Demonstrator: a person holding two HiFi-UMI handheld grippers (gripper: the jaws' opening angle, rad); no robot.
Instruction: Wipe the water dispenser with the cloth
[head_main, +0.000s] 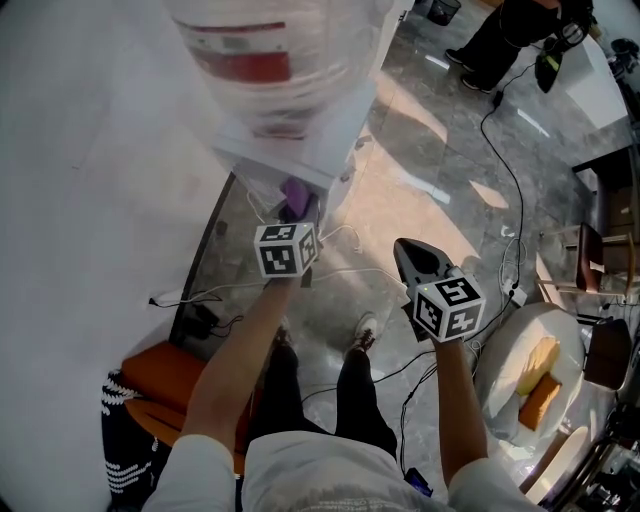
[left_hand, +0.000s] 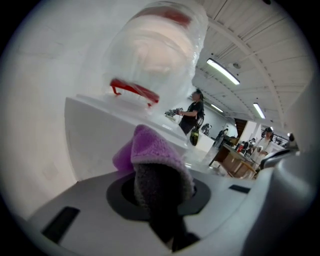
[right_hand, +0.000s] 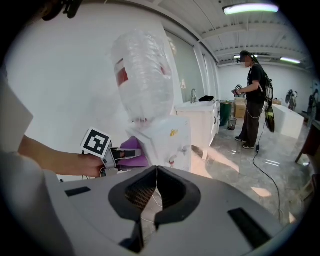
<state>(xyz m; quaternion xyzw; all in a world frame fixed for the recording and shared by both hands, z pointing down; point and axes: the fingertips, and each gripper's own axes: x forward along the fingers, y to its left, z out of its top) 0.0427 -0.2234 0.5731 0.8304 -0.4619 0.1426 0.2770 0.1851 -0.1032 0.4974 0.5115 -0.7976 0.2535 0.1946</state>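
Shows left gripper (head_main: 300, 215) clamped on purple cloth (left_hand: 150, 150) at side wall of dispenser (right_hand: 167, 137), under bottle (head_main: 270, 60); right gripper (head_main: 412, 255) shut on nothing, held apart. To wipe well: lay cloth flat on panel, press lightly, stroke downward in overlapping passes, grip firmly, avoid nudging bottle or taps (right_hand: 173, 161).

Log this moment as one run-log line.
left gripper: shut on purple cloth | cloth: against water dispenser side | right gripper: shut, empty, apart from dispenser
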